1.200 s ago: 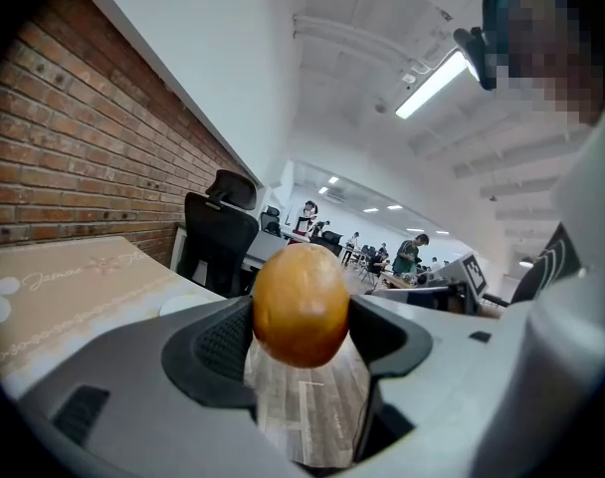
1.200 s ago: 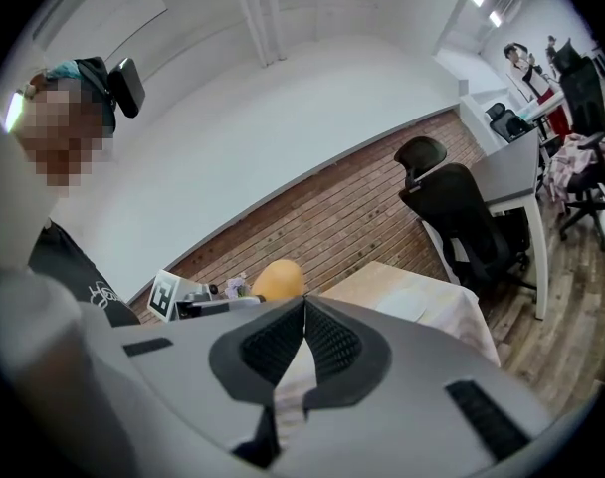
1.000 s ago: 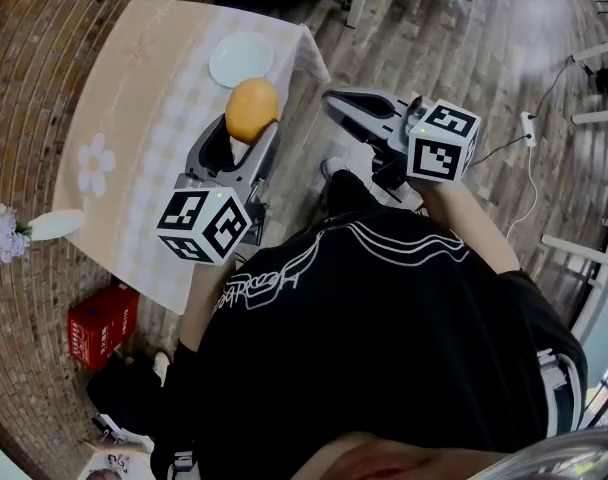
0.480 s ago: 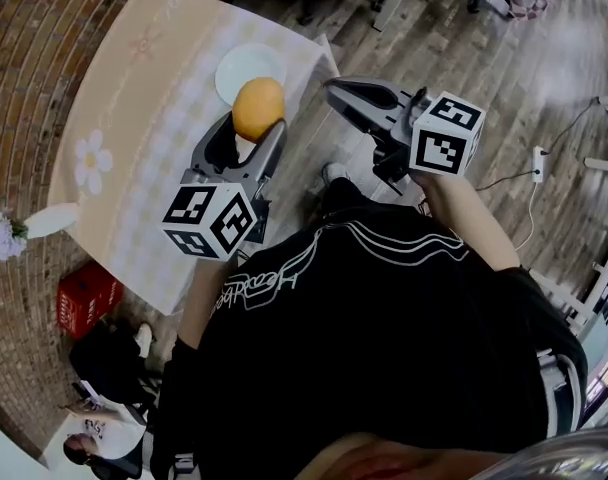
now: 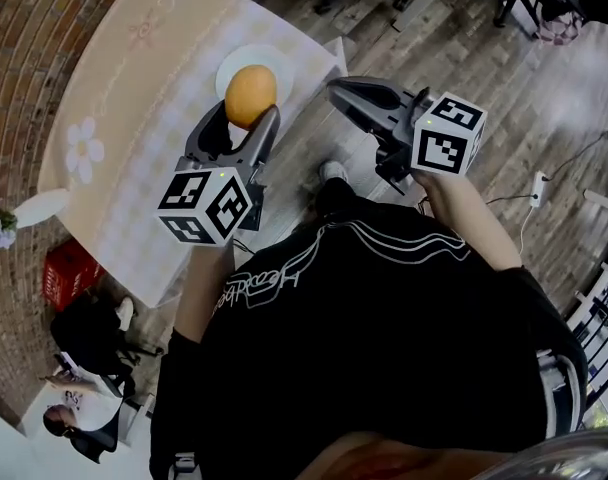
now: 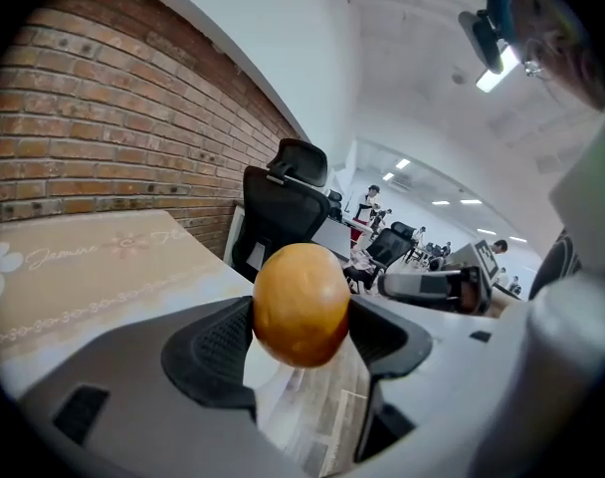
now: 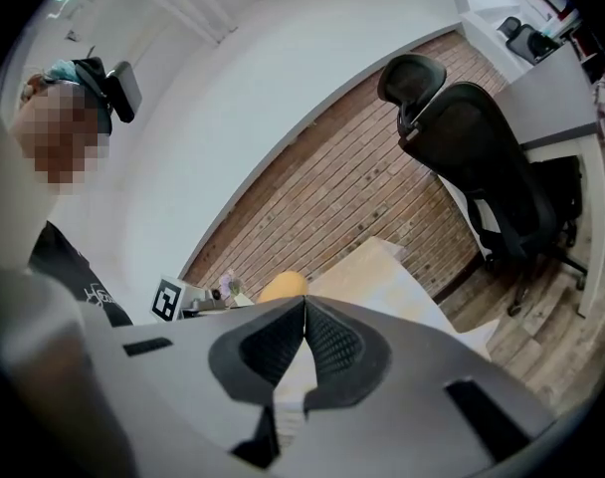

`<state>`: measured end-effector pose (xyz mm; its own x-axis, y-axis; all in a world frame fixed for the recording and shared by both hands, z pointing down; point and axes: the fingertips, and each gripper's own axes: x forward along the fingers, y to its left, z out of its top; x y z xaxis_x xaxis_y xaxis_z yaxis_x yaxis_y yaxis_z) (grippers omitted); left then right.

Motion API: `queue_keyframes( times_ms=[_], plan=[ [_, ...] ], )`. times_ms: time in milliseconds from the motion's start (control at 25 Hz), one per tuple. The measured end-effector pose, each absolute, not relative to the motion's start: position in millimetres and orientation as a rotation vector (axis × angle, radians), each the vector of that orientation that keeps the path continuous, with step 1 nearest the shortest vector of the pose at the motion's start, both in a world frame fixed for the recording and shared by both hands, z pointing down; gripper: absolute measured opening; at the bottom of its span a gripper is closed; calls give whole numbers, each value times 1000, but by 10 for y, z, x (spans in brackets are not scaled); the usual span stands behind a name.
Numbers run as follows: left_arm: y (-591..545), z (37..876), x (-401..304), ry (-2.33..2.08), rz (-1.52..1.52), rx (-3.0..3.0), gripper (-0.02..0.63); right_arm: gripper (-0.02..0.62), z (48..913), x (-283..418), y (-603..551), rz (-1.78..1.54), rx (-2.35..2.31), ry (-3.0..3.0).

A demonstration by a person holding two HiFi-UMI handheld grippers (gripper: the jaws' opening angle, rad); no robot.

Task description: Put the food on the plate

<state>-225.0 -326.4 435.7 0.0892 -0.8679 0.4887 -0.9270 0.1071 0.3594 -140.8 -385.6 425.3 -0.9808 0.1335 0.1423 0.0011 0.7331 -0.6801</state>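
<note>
Head view: our left gripper (image 5: 246, 120) has the food (image 5: 251, 96), a round orange-brown piece, clamped between its jaws, right over the white plate (image 5: 283, 69) near the corner of the table (image 5: 144, 98). We can't tell from here whether the food sits on the plate or hangs just above it. Right gripper (image 5: 336, 88) is off the table edge, beside the plate and apart from it, doing nothing. Left gripper view: jaws are part open, spread only as wide as the food, pads pressing it on both sides; grip looks centred and firm. Right gripper view: jaws are pressed fully together with nothing between them; the food shows beyond them, out of reach. Our read on progress: pick and carry are done, placement is not. What's left is lowering to contact if there's any gap, opening the left jaws, and backing away without rolling the food off the plate.
</note>
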Motion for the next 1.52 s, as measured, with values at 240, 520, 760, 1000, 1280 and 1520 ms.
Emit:
queue_keyframes(
  times_ms=[240,520,760,1000,1280,1520],
  plan=[
    [-3447,4607,-2457,-1812,151,1697,299,-3,4412,-1518,-4025,1100,-150,-2721],
    [-3592,4947,-2633,-1838,209,1647,299,-3,4566,-1602,-4187,1100,-161,-2698],
    [-3660,5245,-2736,-1833,289,1621,299,-3,4735,-1587,-4251,1118,-138,-2667],
    [-3673,5493,-2783,-1813,305,1583,299,-3,4905,-1546,-4292,1133,-122,-2641],
    [-3637,5700,-2810,-1830,361,1533,299,-3,5089,-1538,-4245,1165,-130,-2604],
    [-3650,5718,-2800,-1837,404,1544,299,-3,5212,-1509,-4210,1201,-141,-2563]
  ],
)
